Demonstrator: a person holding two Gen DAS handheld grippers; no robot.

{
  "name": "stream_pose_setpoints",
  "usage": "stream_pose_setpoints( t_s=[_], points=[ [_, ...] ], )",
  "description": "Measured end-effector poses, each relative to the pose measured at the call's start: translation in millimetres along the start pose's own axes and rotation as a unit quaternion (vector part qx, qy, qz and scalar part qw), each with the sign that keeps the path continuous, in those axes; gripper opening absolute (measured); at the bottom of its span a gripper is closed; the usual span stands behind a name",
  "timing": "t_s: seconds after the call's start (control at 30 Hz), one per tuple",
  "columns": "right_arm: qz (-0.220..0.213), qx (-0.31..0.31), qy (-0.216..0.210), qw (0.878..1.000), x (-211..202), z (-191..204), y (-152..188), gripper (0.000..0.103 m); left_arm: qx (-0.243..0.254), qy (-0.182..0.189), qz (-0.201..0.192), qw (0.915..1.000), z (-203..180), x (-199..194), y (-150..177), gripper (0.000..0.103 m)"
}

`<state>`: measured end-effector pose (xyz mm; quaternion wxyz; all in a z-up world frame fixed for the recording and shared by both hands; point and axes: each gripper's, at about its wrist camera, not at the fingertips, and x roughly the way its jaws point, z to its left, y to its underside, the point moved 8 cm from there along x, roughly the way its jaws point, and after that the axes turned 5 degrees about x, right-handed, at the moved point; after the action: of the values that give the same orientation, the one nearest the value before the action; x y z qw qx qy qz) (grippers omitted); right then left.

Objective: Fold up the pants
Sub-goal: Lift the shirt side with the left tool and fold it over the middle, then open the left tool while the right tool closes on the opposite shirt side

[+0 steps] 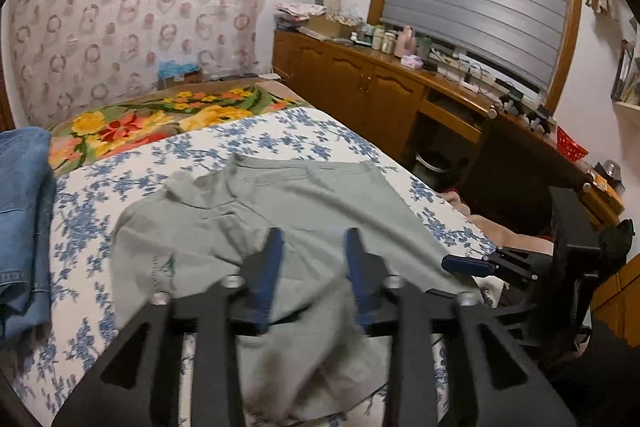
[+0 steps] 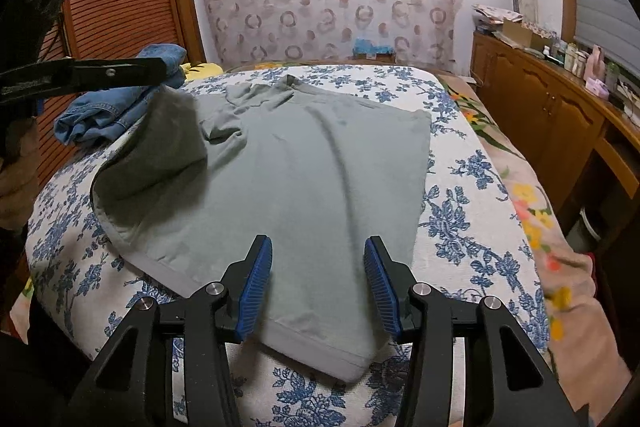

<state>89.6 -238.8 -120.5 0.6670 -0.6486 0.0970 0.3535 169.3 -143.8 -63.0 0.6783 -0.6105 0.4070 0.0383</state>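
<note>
Floral bedspread (image 2: 460,187), grey pants (image 2: 300,167) spread flat, both hand-held grippers (image 1: 314,239) (image 2: 318,251) parted above the fabric, gripping nothing

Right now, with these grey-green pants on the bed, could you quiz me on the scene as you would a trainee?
1. True or false: the right gripper is clamped shut on the pants.
2. What lies on the bed beside the pants, towards the slatted wooden door? A) a folded towel B) blue denim clothing C) a pillow
3. What pattern is on the bedspread under the pants?

Key
1. False: its blue pads stand apart, with nothing pinched between them.
2. B: the denim clothing.
3. Blue flowers on white.
</note>
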Motion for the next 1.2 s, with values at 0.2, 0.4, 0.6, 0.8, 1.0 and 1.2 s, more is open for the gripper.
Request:
stream_pose_setpoints(
  t_s=[0.2,0.4,0.6,0.8,1.0,1.2],
  points=[
    [-0.001,-0.007,-0.009,1.000,4,8,-4,0.050,-0.010,-0.027,-0.006,0.9996,24,-14,13,0.082],
    [-0.008,-0.005,-0.027,1.000,5,11,-12,0.048,-0.033,-0.056,0.031,0.9974,48,-8,49,0.082],
    [-0.008,-0.023,-0.048,0.999,11,25,-20,0.036,-0.043,-0.064,0.068,0.9947,55,-1,84,0.082],
    [0.002,-0.035,-0.064,0.997,24,36,-23,0.034,-0.045,-0.064,0.086,0.9932,55,2,105,0.082],
    [0.030,-0.042,-0.071,0.996,44,44,-20,0.034,-0.053,-0.063,0.093,0.9922,59,4,117,0.082],
    [0.050,-0.047,-0.074,0.995,61,49,-23,0.034,-0.050,-0.066,0.090,0.9924,57,3,118,0.082]
  ],
)
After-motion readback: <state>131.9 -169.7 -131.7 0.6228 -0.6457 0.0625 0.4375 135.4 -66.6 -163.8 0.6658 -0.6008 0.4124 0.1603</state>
